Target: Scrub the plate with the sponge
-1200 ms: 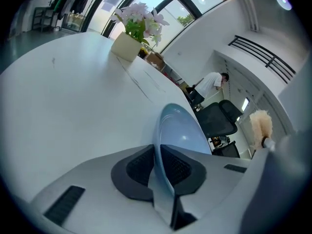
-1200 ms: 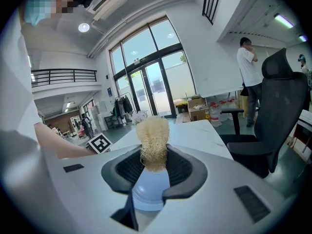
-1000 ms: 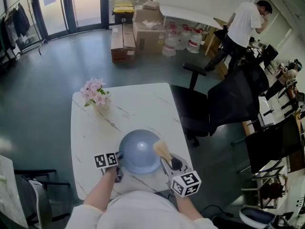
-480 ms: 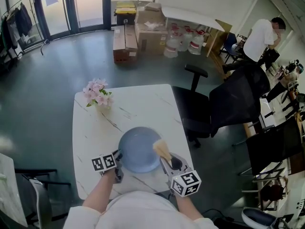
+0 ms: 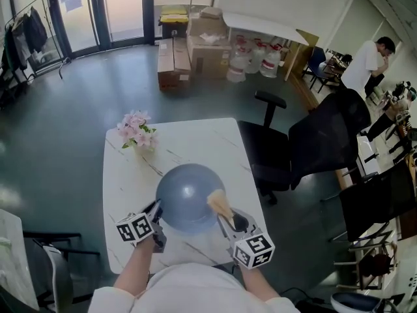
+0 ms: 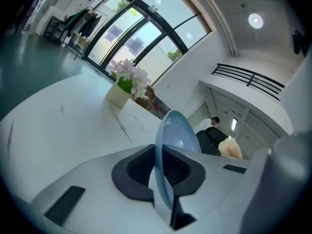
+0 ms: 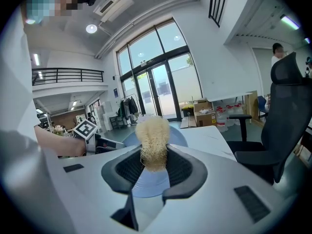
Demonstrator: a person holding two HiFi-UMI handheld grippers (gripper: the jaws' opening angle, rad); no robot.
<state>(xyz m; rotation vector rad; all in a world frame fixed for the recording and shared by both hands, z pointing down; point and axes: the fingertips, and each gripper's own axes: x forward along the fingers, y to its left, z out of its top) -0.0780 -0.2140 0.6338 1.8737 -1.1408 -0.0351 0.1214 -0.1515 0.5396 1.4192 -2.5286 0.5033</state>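
Over the near end of the surface (image 5: 195,139): a blue plate (image 5: 186,197), tipped up steeply and not lying flat.
Left hand-held gripper (image 6: 163,172): jaws clamped on the plate's left rim, with the plate edge-on between the pads.
Right hand-held gripper (image 7: 155,168): jaws clamped on the sponge (image 7: 153,138), a pale, fibrous one, held at the plate's right rim. Whether the two touched could not be told.
Change: half a second earlier the plate sat flatter. It had since been tilted up, and the left hand-held gripper had shifted toward the near-left corner. The sponge had barely moved.
Meaning for the task: judged mid-scrub, with the plate being turned against a nearly stationary sponge.
Also present: pink flowers (image 5: 135,130) at the far-left corner, well apart.
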